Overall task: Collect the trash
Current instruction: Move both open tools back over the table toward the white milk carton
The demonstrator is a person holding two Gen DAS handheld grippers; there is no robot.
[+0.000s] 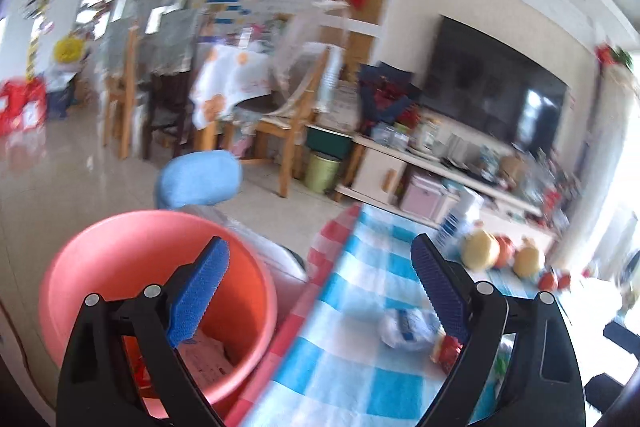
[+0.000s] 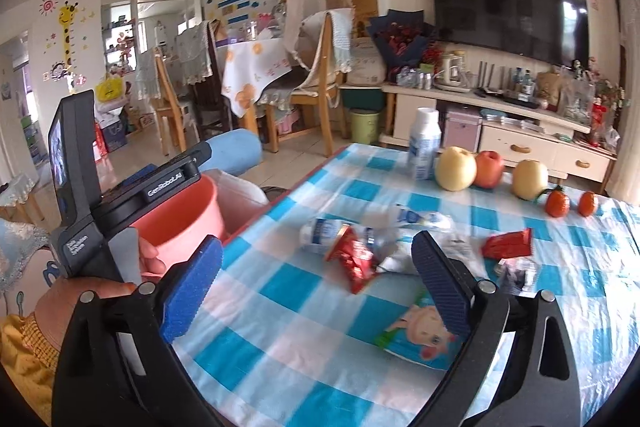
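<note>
Blue-padded jaws on both grippers stand spread wide with nothing between them. The left gripper [image 1: 320, 287] tilts a little downward, straddling the table's edge: its left finger hangs over the pink bucket [image 1: 132, 259], its right finger over the blue-and-white checked tablecloth [image 1: 352, 367]. In the right wrist view, a hand [image 2: 100, 287] with a yellow knitted cuff grips the left gripper's black handle beside the bucket. The right gripper [image 2: 316, 283] also points slightly down, out over the cloth, touching nothing.

Just past the right gripper's fingers lies the trash. A crumpled red wrapper [image 2: 354, 261] lies with its long axis running toward the camera, against a flattened white-and-blue bottle [image 2: 324, 233] lying on its side across the view. Another squashed white bottle [image 2: 420, 219] lies behind it, also crosswise. A second red wrapper [image 2: 508, 243] lies to the right, and a pig-printed packet [image 2: 416, 339] lies flat under the right finger. Paper scraps already sit inside the bucket.

Farther back stand an upright white bottle [image 2: 424, 143], two yellow pears, a red apple and two small oranges.
</note>
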